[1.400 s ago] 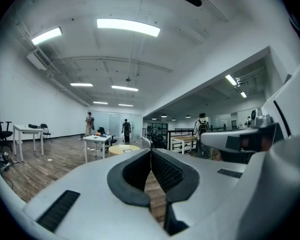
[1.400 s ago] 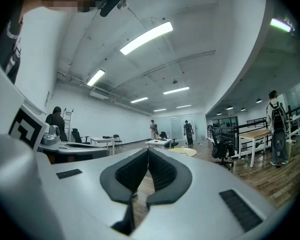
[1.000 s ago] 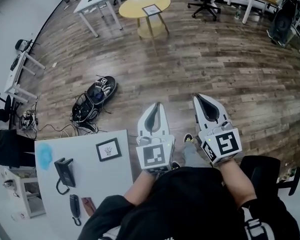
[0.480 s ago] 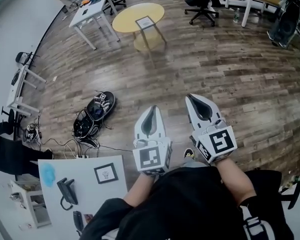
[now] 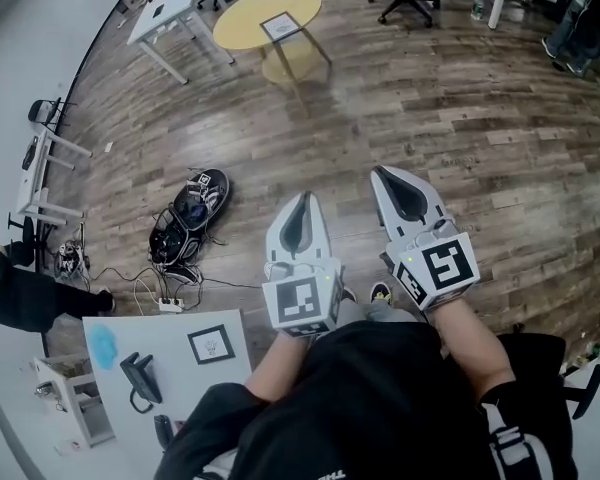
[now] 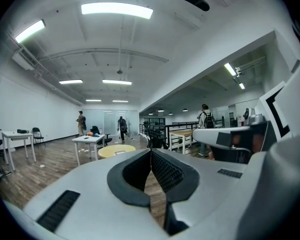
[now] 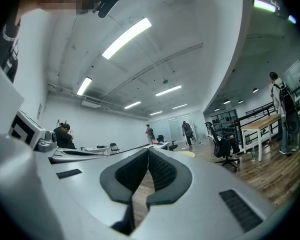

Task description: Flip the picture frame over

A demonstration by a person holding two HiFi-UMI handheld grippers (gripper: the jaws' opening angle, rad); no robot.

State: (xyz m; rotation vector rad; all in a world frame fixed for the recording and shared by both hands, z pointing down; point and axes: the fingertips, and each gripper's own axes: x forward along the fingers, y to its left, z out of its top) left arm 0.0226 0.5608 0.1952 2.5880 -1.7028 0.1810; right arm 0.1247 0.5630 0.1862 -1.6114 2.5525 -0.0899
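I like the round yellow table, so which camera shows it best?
The head view: the yellow table shows whole from above, with a picture frame lying on it. The left gripper view shows it far off and nearly edge-on. The right gripper view shows only a far yellow sliver of it.
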